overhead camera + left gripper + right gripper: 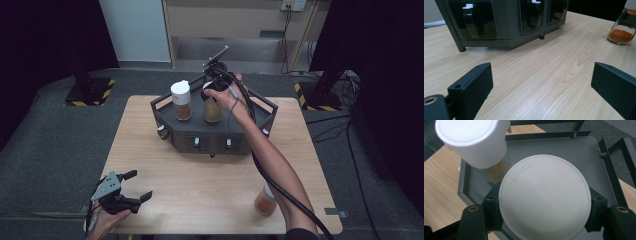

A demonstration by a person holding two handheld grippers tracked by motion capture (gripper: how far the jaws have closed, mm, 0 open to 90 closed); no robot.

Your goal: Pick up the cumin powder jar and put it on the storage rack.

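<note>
We list the table: pale wood, smooth, visible grain. The rack: dark grey metal, matt, with glossy black front panels. The held jar's lid: white plastic, matt, faintly embossed. The jar on the table: clear glossy glass. The jaws look like matt black plastic.

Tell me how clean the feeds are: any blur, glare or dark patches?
High view: even light on the table, black corners of the room, slightly soft. Left gripper view: sharp wood grain, spice jar cut by the edge. Right gripper view: the held jar's white lid is close and soft, the second jar's cap bright, near washed out.
</note>
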